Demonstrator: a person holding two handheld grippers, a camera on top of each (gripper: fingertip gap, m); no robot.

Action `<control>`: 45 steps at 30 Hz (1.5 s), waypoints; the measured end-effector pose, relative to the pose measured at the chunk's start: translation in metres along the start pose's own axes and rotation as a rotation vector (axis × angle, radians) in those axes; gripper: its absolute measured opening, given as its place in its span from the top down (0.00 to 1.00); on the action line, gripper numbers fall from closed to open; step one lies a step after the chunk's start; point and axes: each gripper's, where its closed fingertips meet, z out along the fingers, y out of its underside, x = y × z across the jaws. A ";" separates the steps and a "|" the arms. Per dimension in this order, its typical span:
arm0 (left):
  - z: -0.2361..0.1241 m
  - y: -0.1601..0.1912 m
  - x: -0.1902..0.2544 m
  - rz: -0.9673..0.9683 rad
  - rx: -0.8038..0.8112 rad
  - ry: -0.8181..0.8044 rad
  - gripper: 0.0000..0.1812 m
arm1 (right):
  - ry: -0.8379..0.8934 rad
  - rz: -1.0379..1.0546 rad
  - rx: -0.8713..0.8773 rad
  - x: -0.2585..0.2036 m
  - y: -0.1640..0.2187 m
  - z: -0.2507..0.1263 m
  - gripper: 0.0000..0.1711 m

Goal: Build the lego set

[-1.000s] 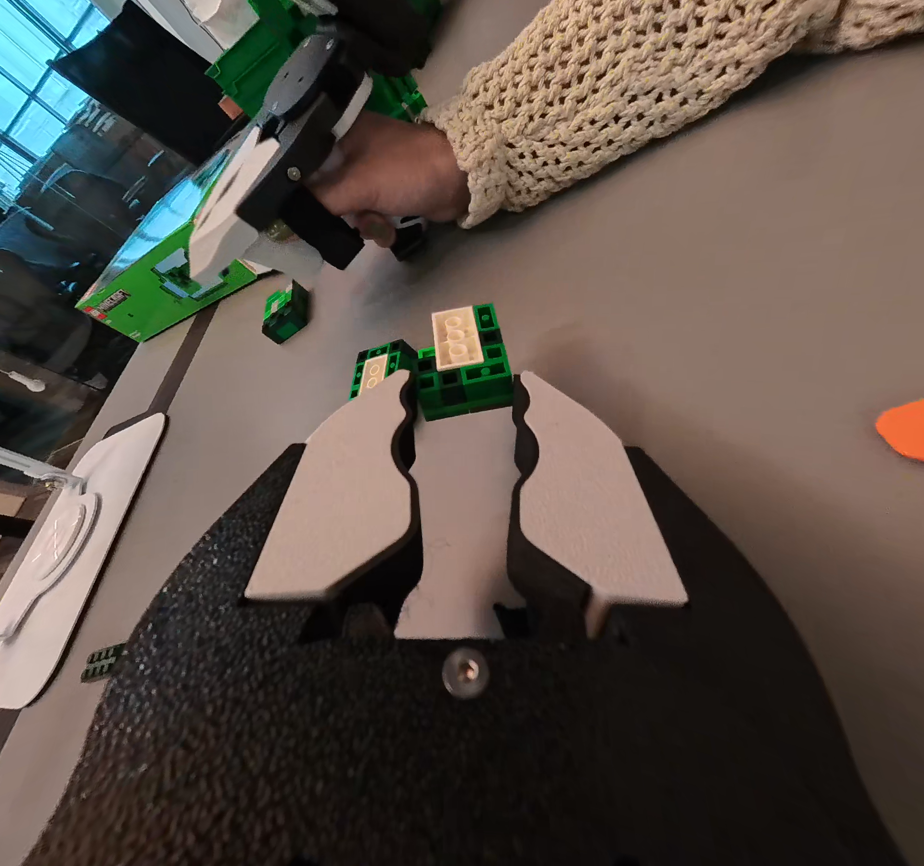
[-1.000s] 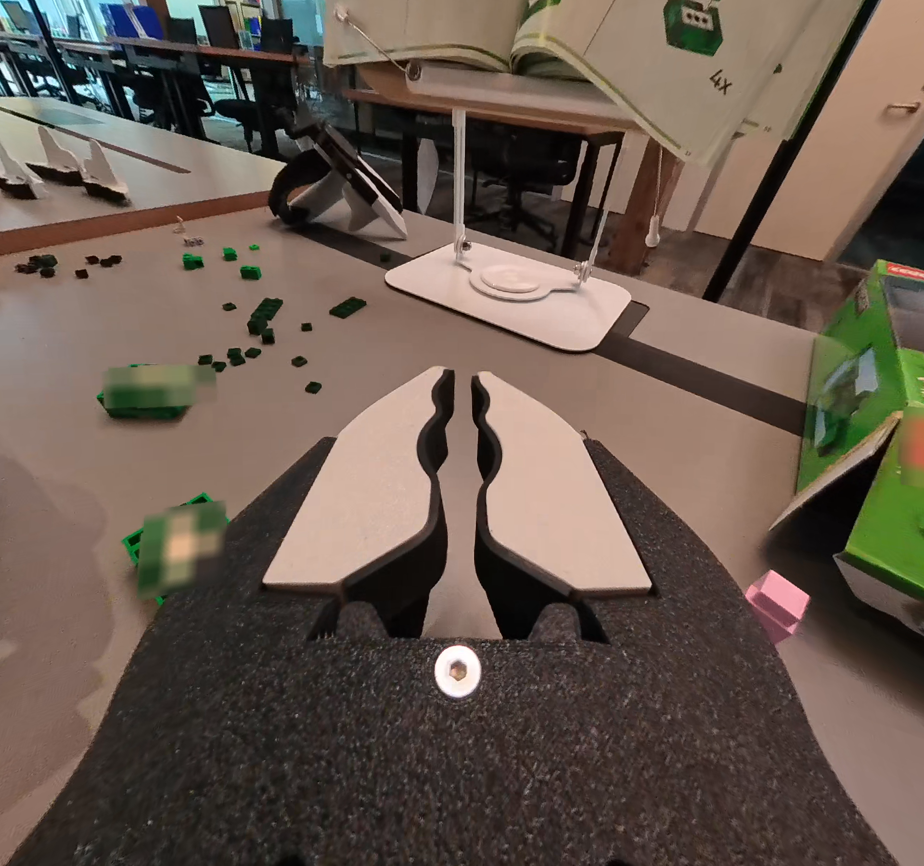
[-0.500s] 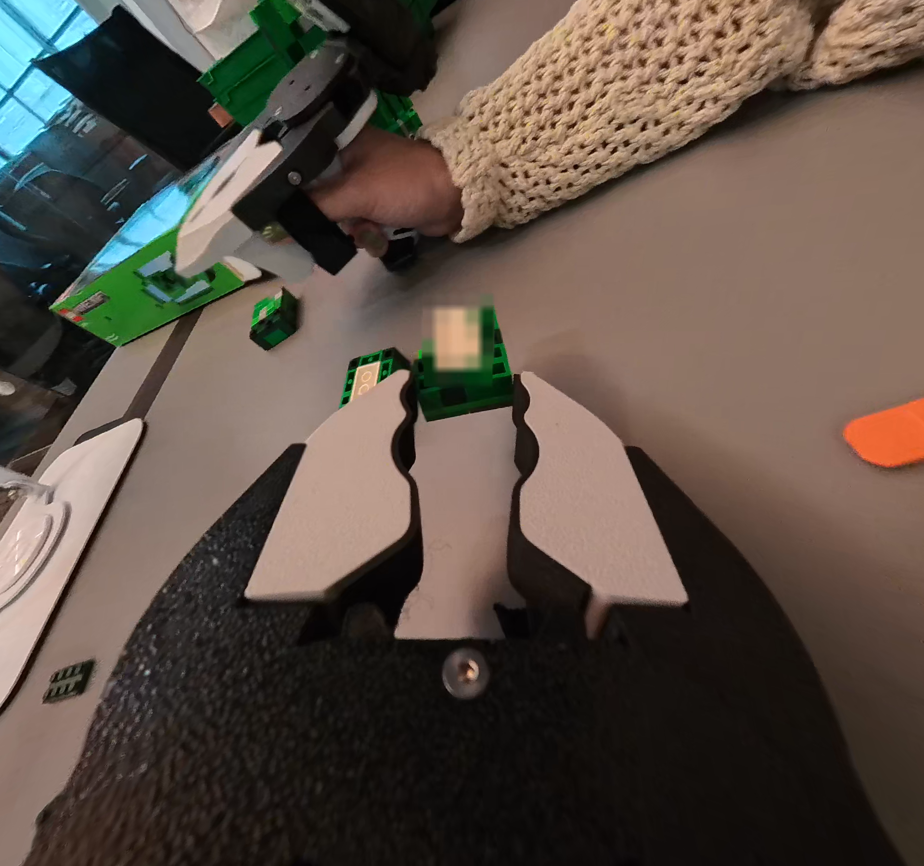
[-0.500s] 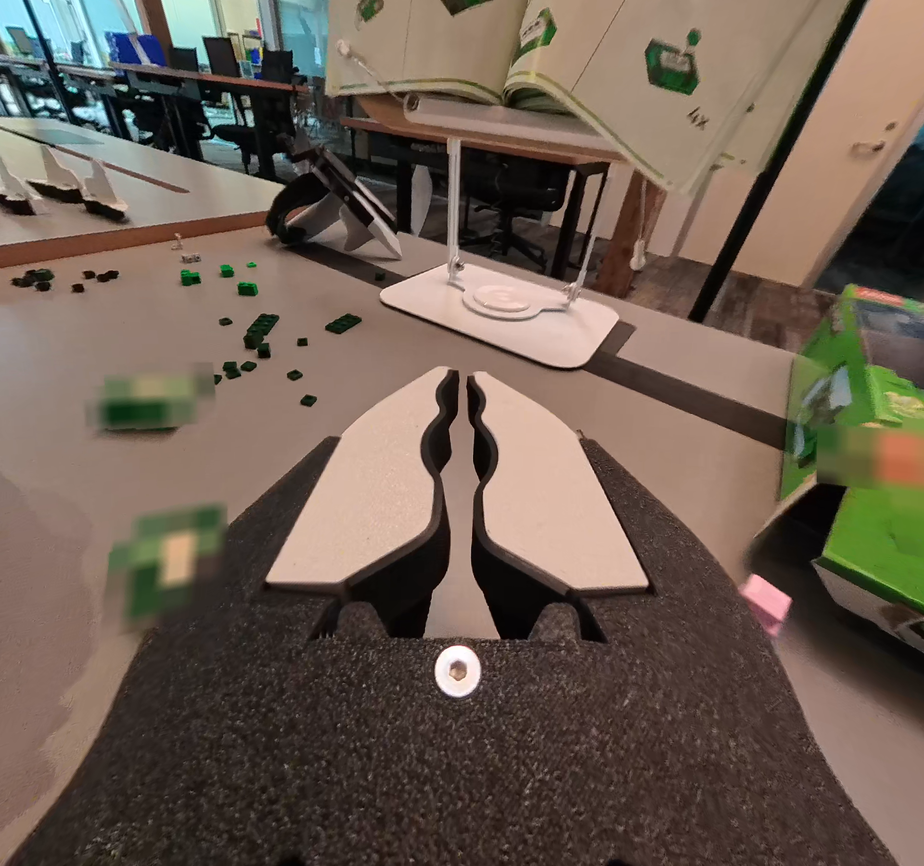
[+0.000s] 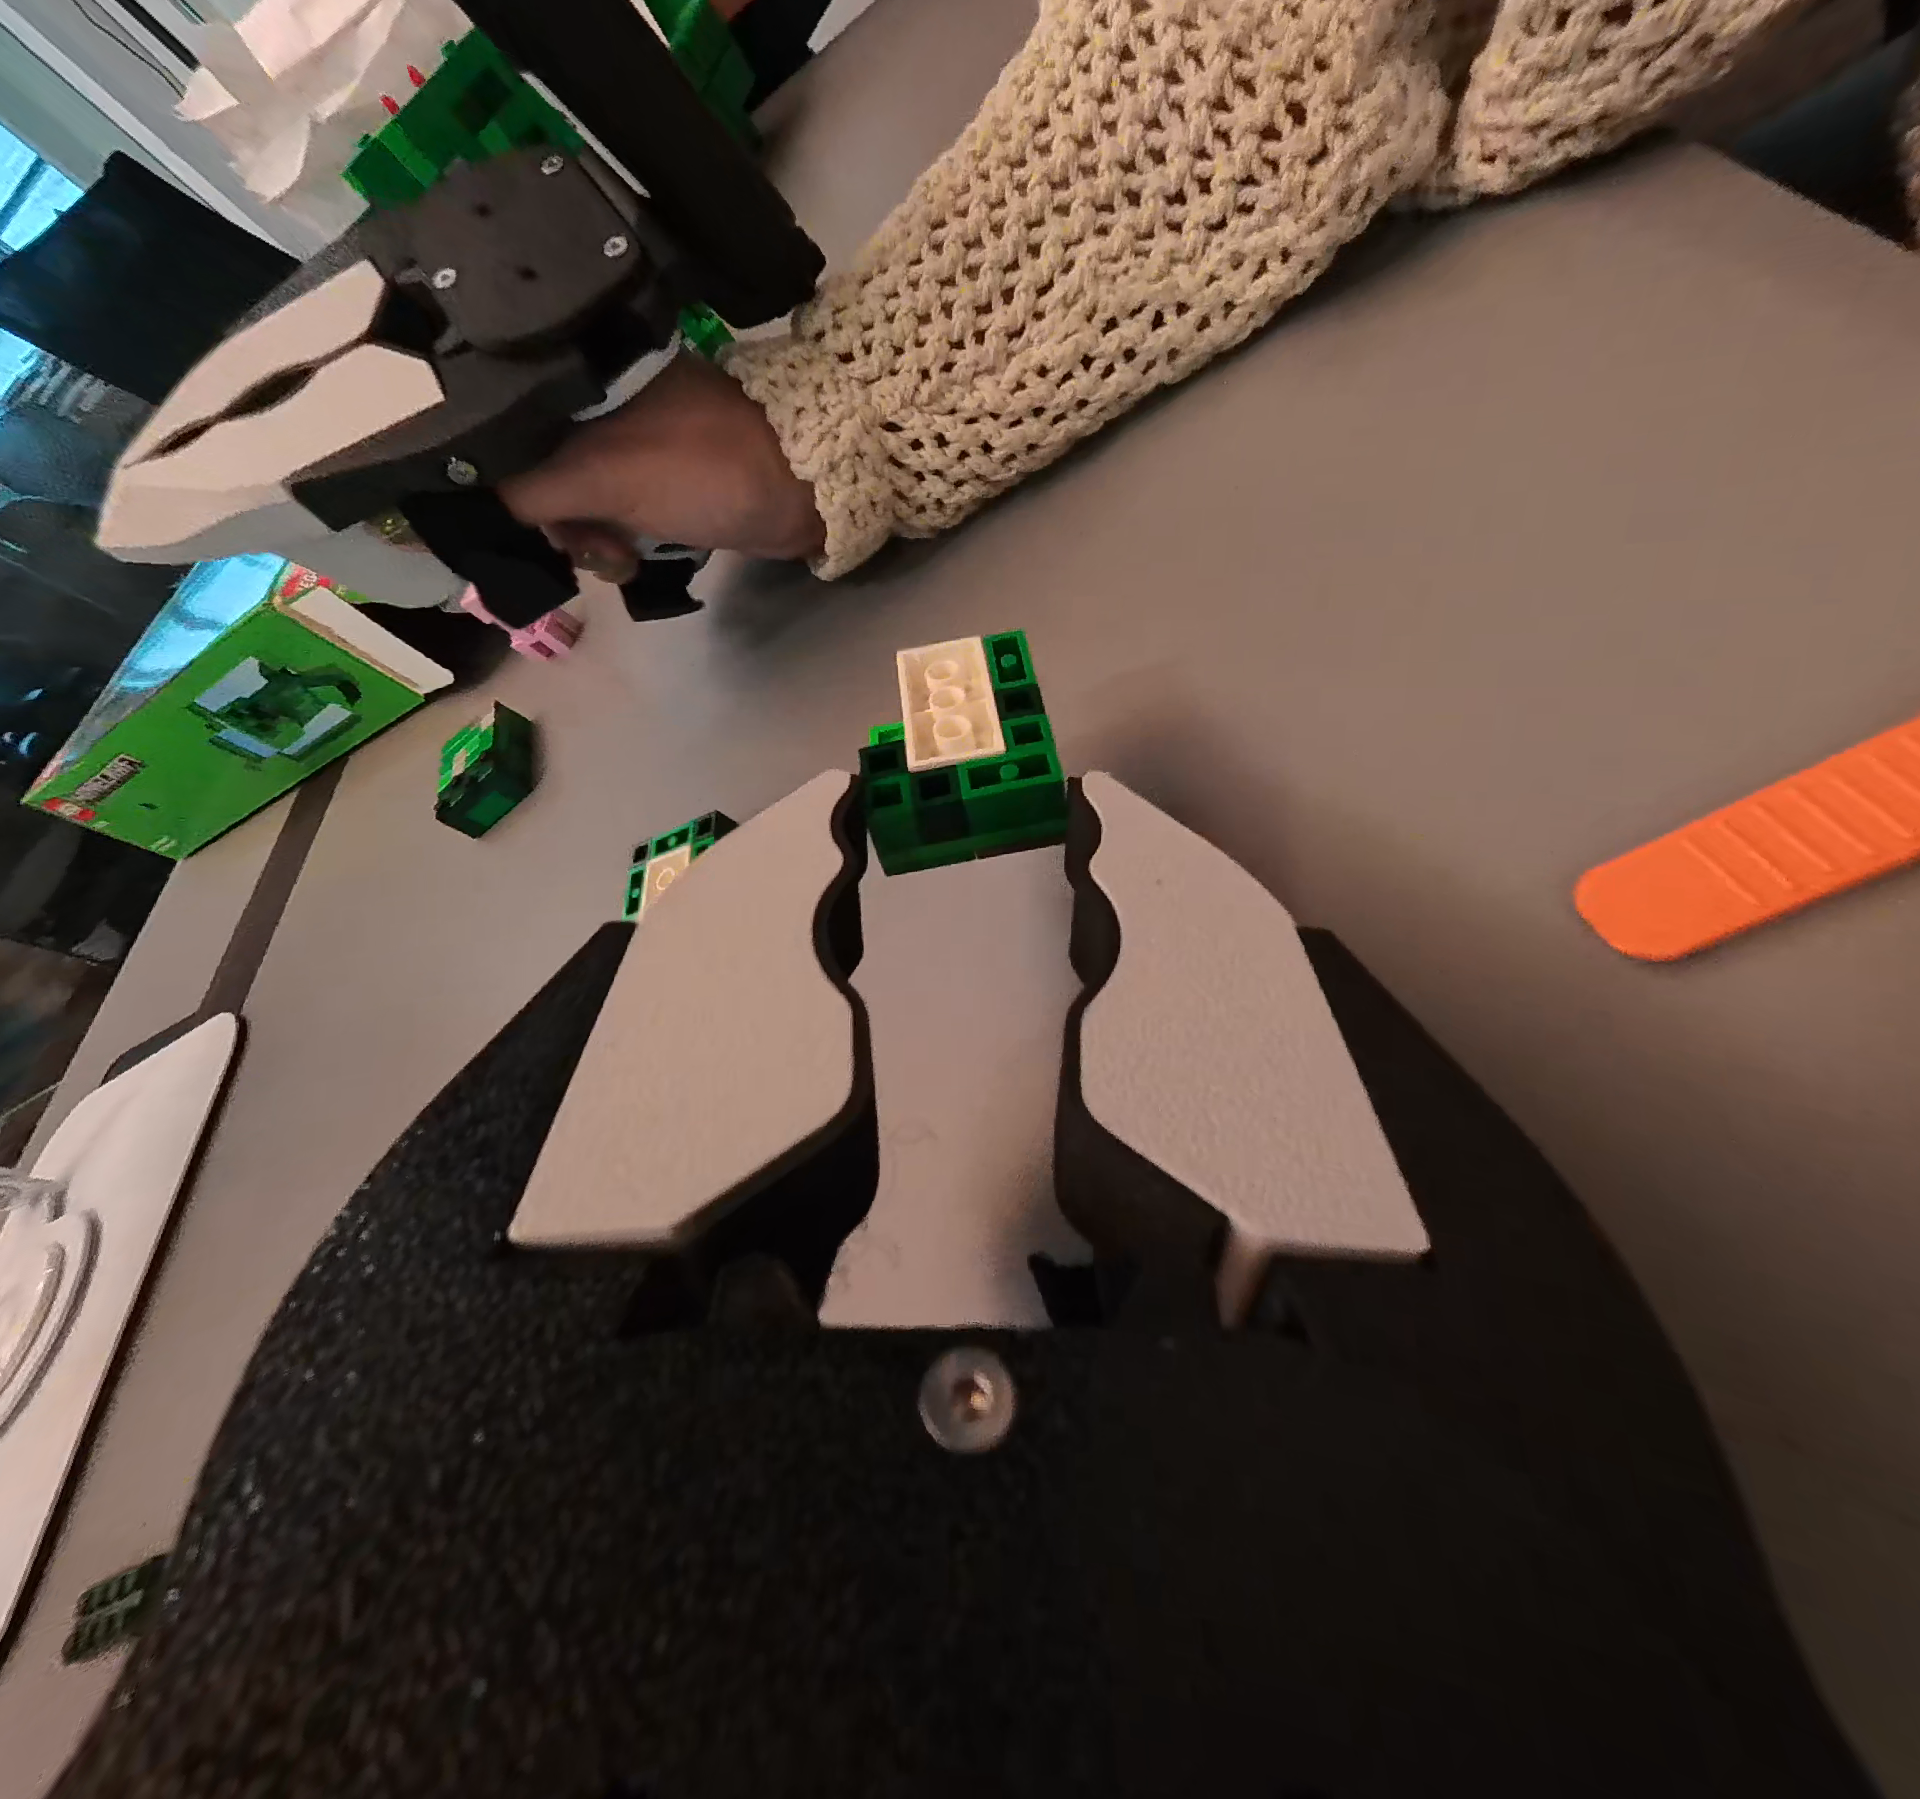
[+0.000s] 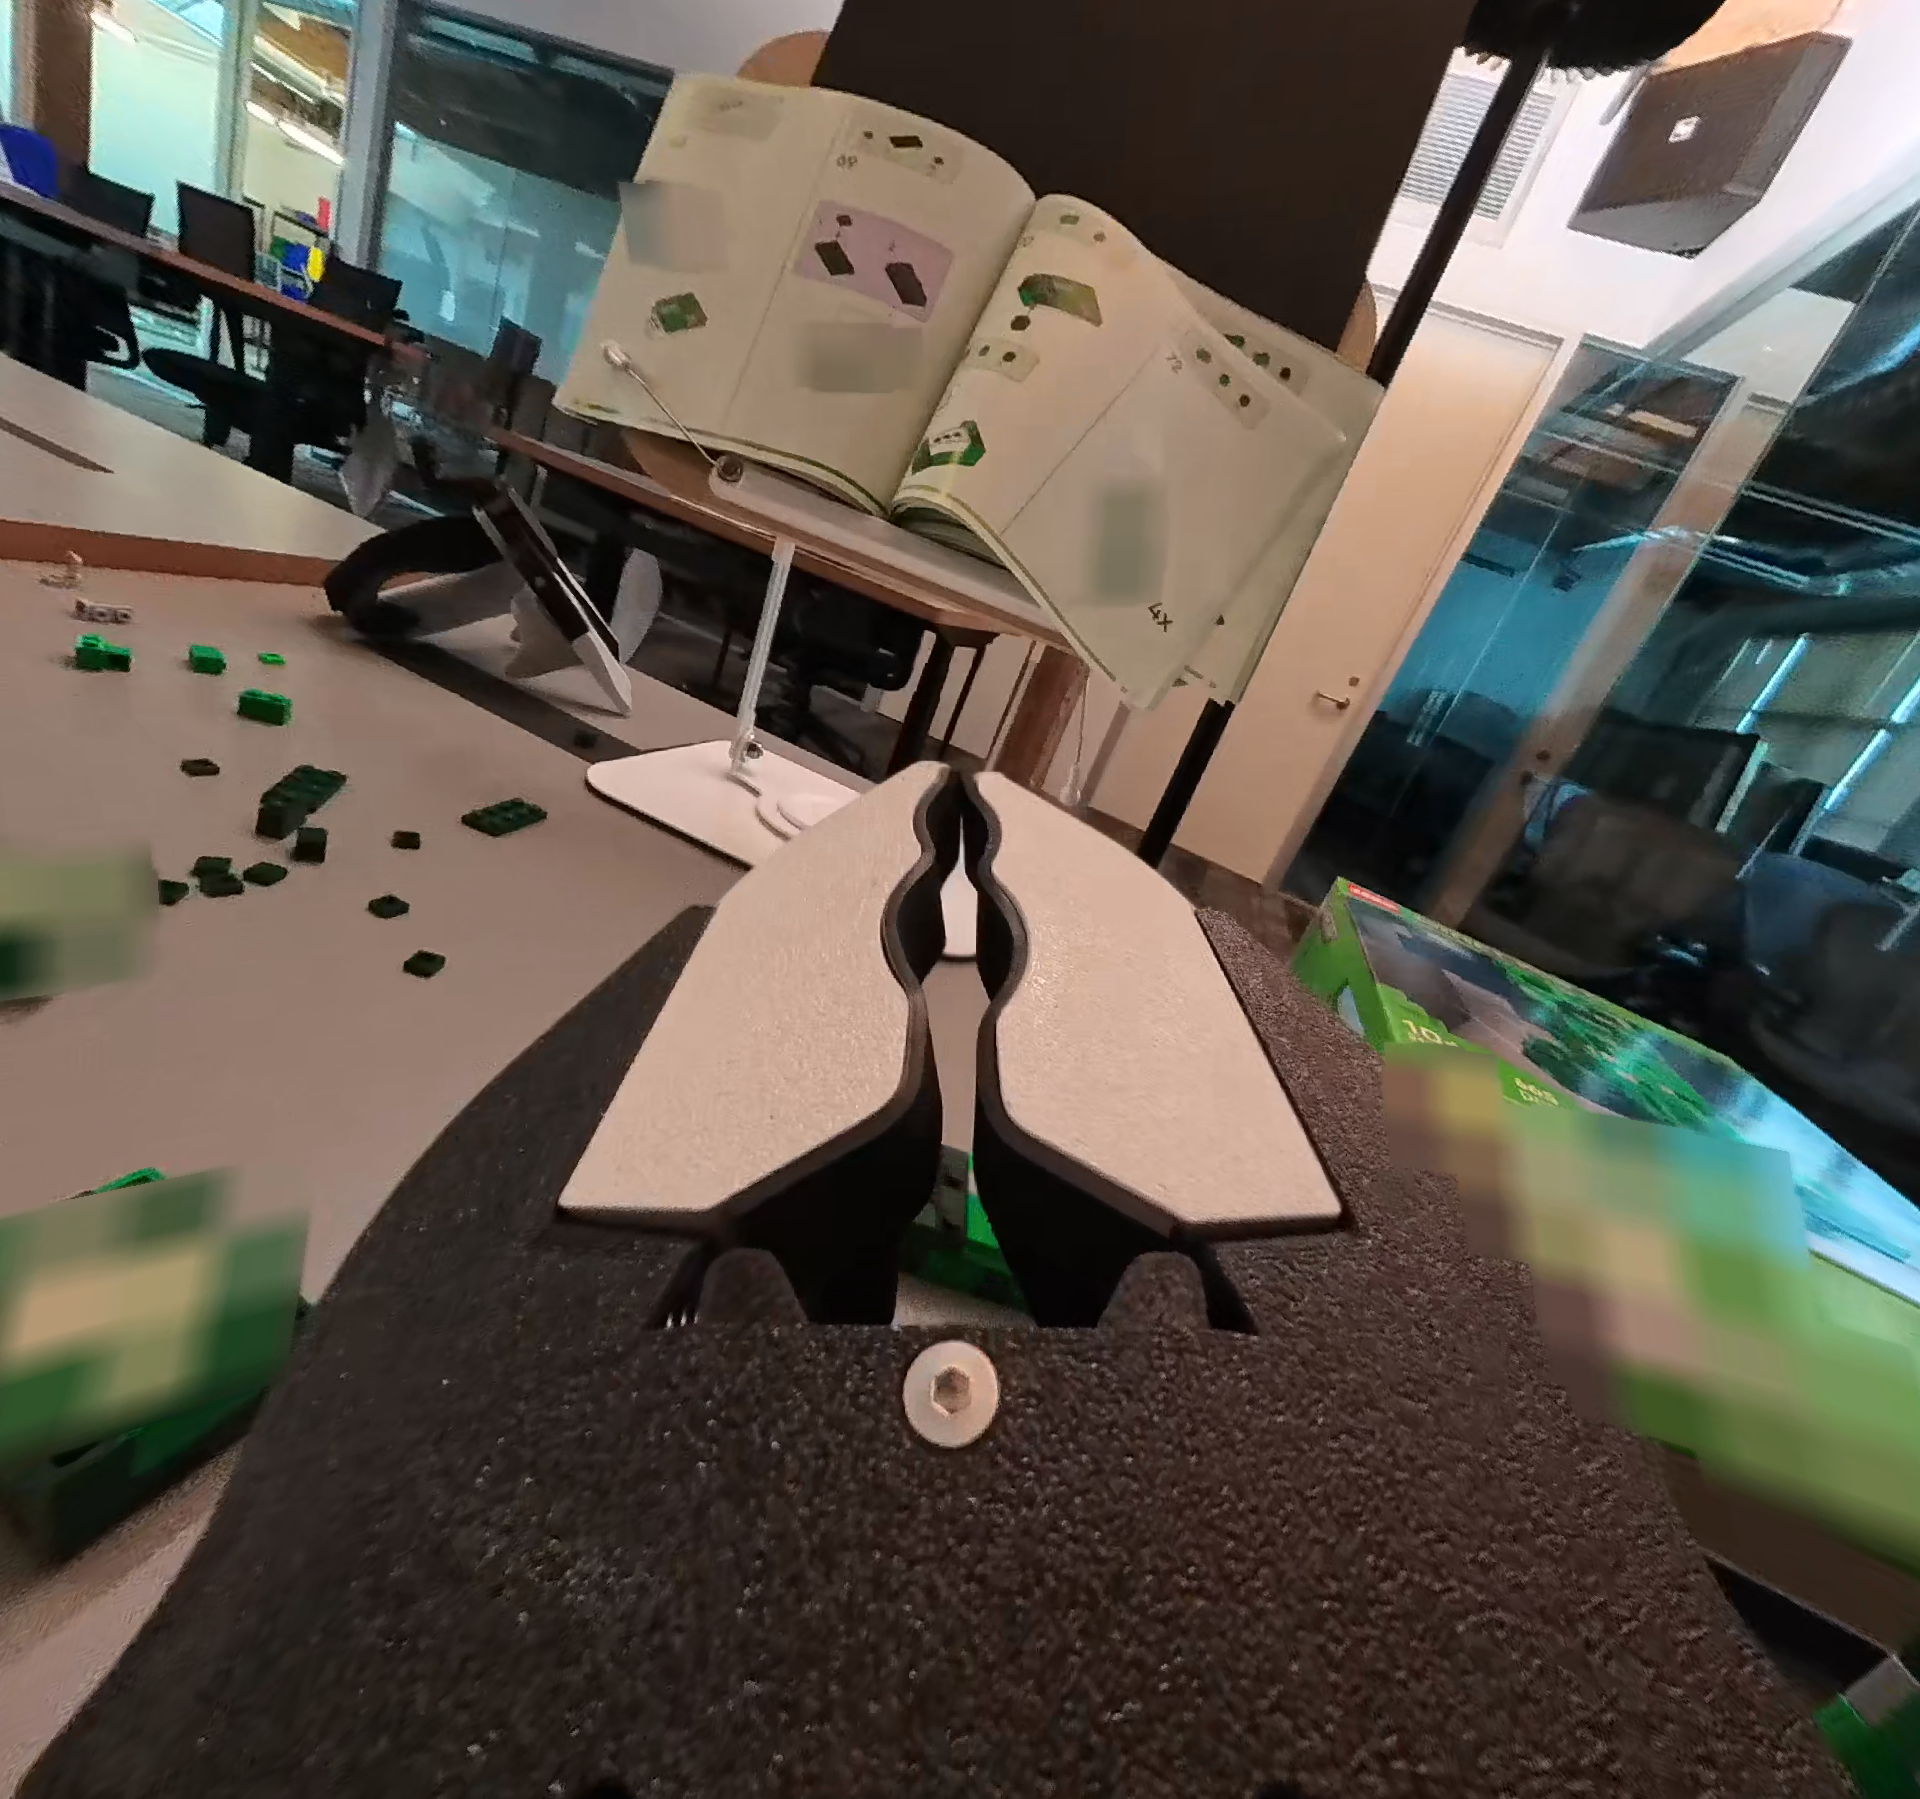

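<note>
On the counter (image 5: 1455, 502) we find the lego block assembly (image 5: 966, 762) just ahead of our left tool (image 5: 961, 814), sitting between its spread fingertips, with a smaller lego assembly (image 5: 675, 856) just to its left, a third lego piece (image 5: 483, 773) farther left, and the brick separator (image 5: 1756, 861) well apart to the right. Behind these, our right tool (image 5: 197, 461) hangs above the counter, the set box (image 5: 223, 721) lying beyond it at far left. In the right wrist view, loose lego pieces (image 6: 301, 799) lie scattered left of our right tool (image 6: 958, 793), the instruction booklet (image 6: 935, 347) rests on a stand (image 6: 665, 778) ahead, and the set box (image 6: 1507, 1011) lies to the right.
</note>
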 end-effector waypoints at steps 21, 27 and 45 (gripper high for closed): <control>0.003 0.005 -0.011 -0.029 -0.003 -0.037 0.80 | -0.365 0.120 -0.202 -0.051 0.020 0.011 0.96; 0.005 0.009 -0.005 0.018 -0.039 -0.027 0.80 | -0.849 -0.014 -0.225 -0.167 -0.041 0.083 0.96; -0.004 0.007 -0.014 -0.031 -0.004 -0.066 0.80 | -1.519 -0.535 -0.744 -0.336 0.060 0.180 0.93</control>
